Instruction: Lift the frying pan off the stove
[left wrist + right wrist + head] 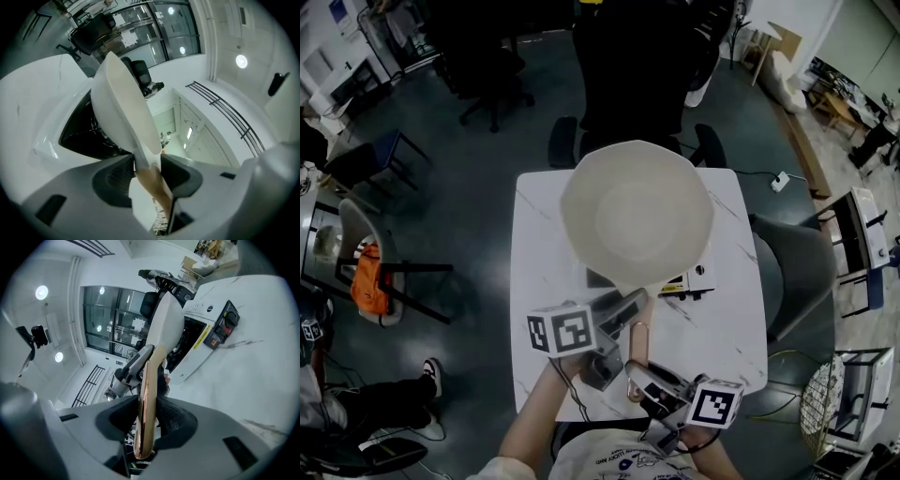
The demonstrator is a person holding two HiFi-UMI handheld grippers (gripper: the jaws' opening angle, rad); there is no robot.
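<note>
The frying pan (636, 211) hangs in the air above the stove (689, 281), covering most of it in the head view, so we judge it lifted clear of the burner. Its handle (637, 342) runs back toward us and carries both grips. The left gripper (623, 314) is clamped on the pale neck just behind the bowl, where the weight sits. The right gripper (642, 384) is closed on the copper-toned end, which keeps the pan from rolling.

In the left gripper view the pan (124, 108) stands tilted above the stove's dark burner well (79, 136). The white table (539, 244) has bare surface left and right of the stove for setting the pan down. A grey chair (797, 272) stands just beside the right edge, so we would favour the left side.
</note>
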